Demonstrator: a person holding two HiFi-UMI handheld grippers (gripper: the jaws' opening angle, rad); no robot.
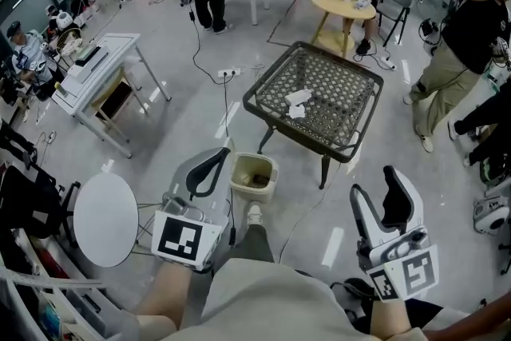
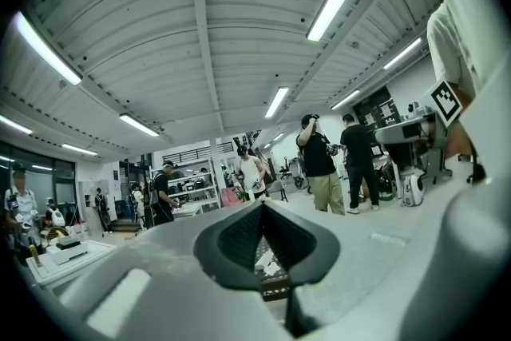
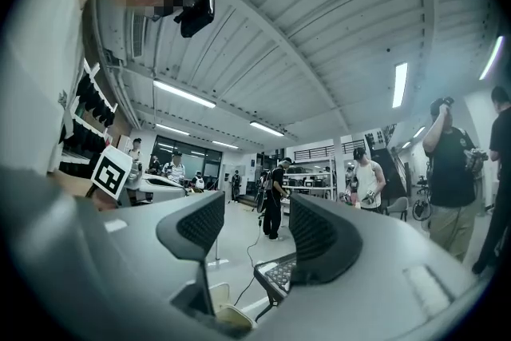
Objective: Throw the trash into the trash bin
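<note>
The beige trash bin (image 1: 254, 176) stands on the floor just in front of me, with some waste in its bottom. Behind it is a dark wicker table (image 1: 355, 136) with crumpled white paper trash (image 1: 297, 102) on its top. My left gripper (image 1: 222, 152) hovers left of the bin, its jaws shut tip to tip with nothing held; the left gripper view (image 2: 263, 208) shows the wicker table through the slit below the tips. My right gripper (image 1: 374, 181) is right of the bin, open and empty. The right gripper view (image 3: 255, 208) shows the bin (image 3: 227, 319) low between the jaws and the table's corner (image 3: 279, 275).
A small round white table (image 1: 105, 218) stands close at my left. A white desk with equipment (image 1: 96, 68) is farther left, and a round wooden table (image 1: 343, 4) is beyond the wicker one. Several people stand around the room. A cable and power strip (image 1: 229, 73) lie on the floor.
</note>
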